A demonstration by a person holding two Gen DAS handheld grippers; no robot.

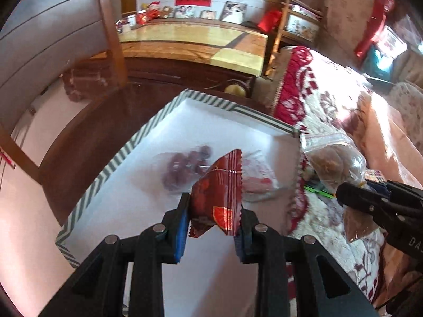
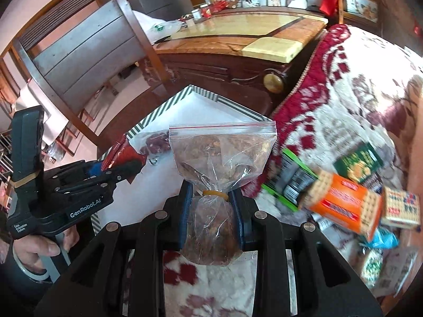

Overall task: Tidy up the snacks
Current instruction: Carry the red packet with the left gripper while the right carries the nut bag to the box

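1. Left gripper (image 1: pixel 214 218): angled steeply downward, jaws clamped on a red foil packet (image 1: pixel 219 198), blue pads (image 1: pixel 182 235) pressing its two sides. The packet stands up clear of the fingers.
2. Right gripper (image 2: pixel 211 214): also angled downward, jaws closed on a clear zip bag (image 2: pixel 219 158), gripped just below its rubber-banded neck.
3. Left hand (image 2: pixel 39 248): seen in the right wrist view, fingers wrapped round the left gripper's handle.
4. The two grippers sit side by side, near each other, not touching.
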